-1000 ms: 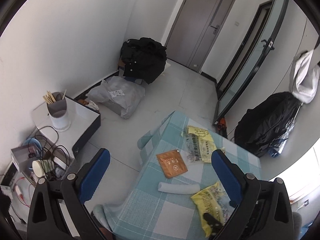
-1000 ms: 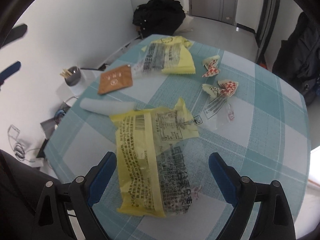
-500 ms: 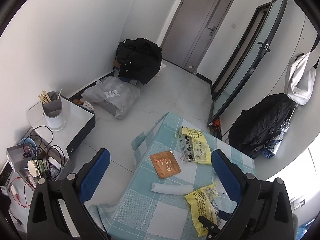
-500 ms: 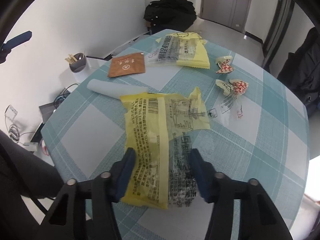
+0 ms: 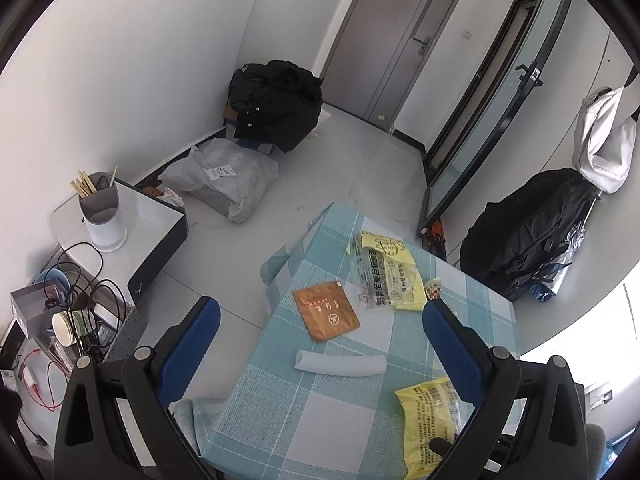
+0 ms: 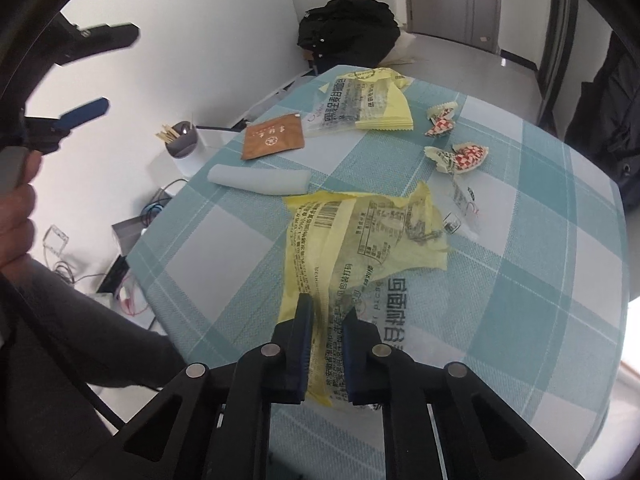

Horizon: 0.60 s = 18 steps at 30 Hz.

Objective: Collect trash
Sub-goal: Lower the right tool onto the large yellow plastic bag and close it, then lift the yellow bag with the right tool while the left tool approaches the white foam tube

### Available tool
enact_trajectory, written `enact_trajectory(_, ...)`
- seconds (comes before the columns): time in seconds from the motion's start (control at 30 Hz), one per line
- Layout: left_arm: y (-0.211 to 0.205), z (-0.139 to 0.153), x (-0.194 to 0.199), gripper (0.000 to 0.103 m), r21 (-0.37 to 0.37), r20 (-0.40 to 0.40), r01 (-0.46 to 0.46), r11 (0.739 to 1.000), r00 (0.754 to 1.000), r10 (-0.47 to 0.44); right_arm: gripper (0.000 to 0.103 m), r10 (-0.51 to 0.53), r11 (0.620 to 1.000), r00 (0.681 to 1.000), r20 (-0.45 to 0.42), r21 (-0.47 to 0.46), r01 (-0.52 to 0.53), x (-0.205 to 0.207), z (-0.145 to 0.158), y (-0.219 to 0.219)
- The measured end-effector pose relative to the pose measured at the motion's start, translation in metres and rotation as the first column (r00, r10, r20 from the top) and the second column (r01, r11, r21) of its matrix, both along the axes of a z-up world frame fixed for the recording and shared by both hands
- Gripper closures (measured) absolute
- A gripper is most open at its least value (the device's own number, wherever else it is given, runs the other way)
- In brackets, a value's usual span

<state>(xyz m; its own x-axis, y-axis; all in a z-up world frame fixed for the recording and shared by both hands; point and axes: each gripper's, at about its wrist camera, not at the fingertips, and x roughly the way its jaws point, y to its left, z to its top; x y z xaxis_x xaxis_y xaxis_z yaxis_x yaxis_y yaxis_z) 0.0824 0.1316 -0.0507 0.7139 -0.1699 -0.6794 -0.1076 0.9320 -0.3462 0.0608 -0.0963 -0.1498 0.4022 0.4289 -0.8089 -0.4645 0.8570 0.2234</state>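
1. The right gripper [image 6: 326, 316] has just been closing, and its blue pads now pinch the near end of the yellow wrapper [image 6: 360, 236], which lies on the checked tablecloth [image 6: 520, 280] and carries a barcode and Chinese print too small to read.
2. At 12 o'clock from it lies a second yellow wrapper [image 6: 372, 100]; at 11 o'clock lie a brown sachet [image 6: 274, 140] and a white roll [image 6: 260, 178].
3. The left gripper [image 5: 320, 340] hangs wide open, holding nothing, over the table's edge.
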Motion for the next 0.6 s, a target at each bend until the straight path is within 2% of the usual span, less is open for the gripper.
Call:
enact_trajectory(0.17, -0.007, -0.002, 0.003, 0.003, -0.023, -0.023, 0.003, 1.0, 1.0, -0.004, 0.098, -0.002, 0.998, 0.999, -0.039, 0.06, 0.004, -0.012, -0.005, -0.02)
enact_trajectory(0.27, -0.017, -0.003, 0.004, 0.003, -0.003, -0.029, 0.015, 1.0, 0.999, -0.015, 0.099, -0.002, 0.995, 0.998, -0.06, 0.1, 0.008, -0.016, -0.005, -0.03)
enact_trajectory(0.5, -0.036, -0.009, 0.011, 0.003, 0.067, -0.049, 0.044, 0.997, 0.998, -0.04, 0.099, 0.013, 0.993, 1.0, -0.008, 0.121, -0.012, -0.022, 0.003, -0.041)
enact_trajectory(0.6, -0.033, -0.019, 0.015, 0.003, 0.027, -0.078, 0.07, 0.997, 0.995, -0.067, 0.099, 0.009, 0.996, 0.999, 0.042, 0.094, -0.013, -0.022, 0.009, -0.043)
